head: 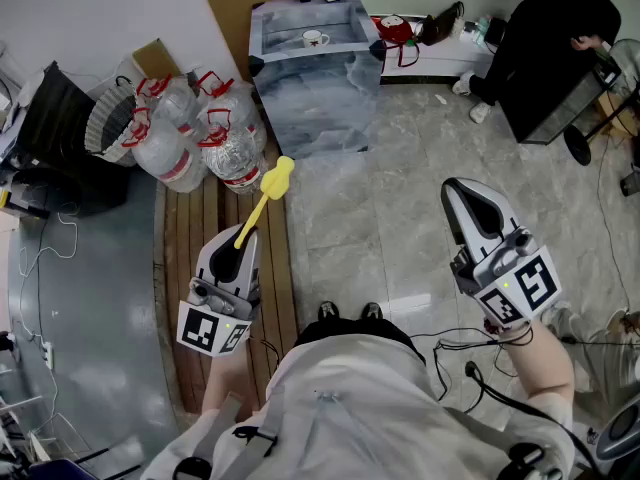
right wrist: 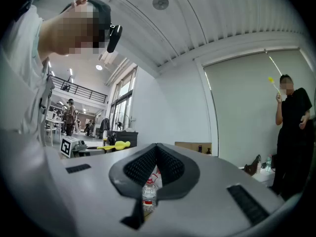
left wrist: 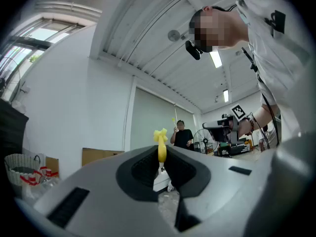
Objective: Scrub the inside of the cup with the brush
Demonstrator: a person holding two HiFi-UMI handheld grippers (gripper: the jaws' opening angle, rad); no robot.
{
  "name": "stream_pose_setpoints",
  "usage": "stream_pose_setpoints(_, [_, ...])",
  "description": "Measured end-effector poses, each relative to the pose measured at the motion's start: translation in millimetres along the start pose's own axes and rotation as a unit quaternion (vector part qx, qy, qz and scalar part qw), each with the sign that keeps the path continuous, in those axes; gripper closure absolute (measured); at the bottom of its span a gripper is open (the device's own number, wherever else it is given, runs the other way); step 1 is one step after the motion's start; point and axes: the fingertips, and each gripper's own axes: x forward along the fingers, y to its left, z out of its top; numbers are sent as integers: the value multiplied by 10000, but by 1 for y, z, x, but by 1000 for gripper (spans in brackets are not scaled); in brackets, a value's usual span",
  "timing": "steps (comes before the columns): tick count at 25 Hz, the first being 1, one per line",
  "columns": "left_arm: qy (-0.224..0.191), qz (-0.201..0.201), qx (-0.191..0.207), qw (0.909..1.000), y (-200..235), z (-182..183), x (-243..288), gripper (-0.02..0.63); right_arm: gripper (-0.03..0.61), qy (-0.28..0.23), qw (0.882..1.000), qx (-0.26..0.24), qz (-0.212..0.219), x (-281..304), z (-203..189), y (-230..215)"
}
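A white cup stands far off on top of a marble-patterned box table. My left gripper is shut on the handle of a yellow brush, whose head points up toward the table. In the left gripper view the brush sticks out between the closed pads. My right gripper hangs over the tiled floor at the right, shut with nothing in it. In the right gripper view its pads meet, and the brush shows far to the left.
Several large water bottles stand left of the table beside a wicker basket. A wooden slatted strip runs under my left gripper. A person in black stands at the back right. Cables trail on the floor.
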Motion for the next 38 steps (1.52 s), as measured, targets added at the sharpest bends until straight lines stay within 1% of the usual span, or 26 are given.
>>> stream_pose_setpoints(9, [6, -78, 56, 10000, 4, -3, -3, 580, 563, 88, 10000, -11, 30, 4, -6, 7])
stream_pose_setpoints(15, [9, -65, 76, 9999, 26, -1, -4, 580, 561, 166, 9997, -170, -58, 22, -2, 11])
stream_pose_setpoints(17, [40, -79, 147, 9999, 30, -3, -6, 580, 561, 180, 9996, -230, -56, 25, -3, 14])
stream_pose_setpoints(21, [171, -206, 452, 9986, 32, -6, -7, 579, 561, 222, 9995, -196, -51, 33, -7, 21])
stream_pose_setpoints(25, [170, -271, 382, 9988, 36, -6, -3, 580, 560, 290, 9995, -78, -12, 41, -11, 23])
stream_pose_setpoints(28, [185, -278, 281, 9990, 40, -8, -2, 580, 558, 325, 9994, 59, -84, 42, -14, 18])
stream_pose_setpoints(29, [199, -283, 254, 9991, 40, -9, -1, 580, 553, 337, 9993, 91, -109, 42, -15, 16])
stream_pose_setpoints(30, [217, -287, 246, 9990, 41, -10, 0, 580, 532, 346, 9992, 118, -127, 43, -15, 14])
stream_pose_setpoints(32, [263, -290, 260, 9989, 42, -13, 2, 580, 440, 354, 9991, 167, -157, 44, -15, 10])
stream_pose_setpoints(38, [367, -250, 249, 9987, 44, -22, 14, 580, 434, 415, 9990, 32, -170, 52, -24, -6])
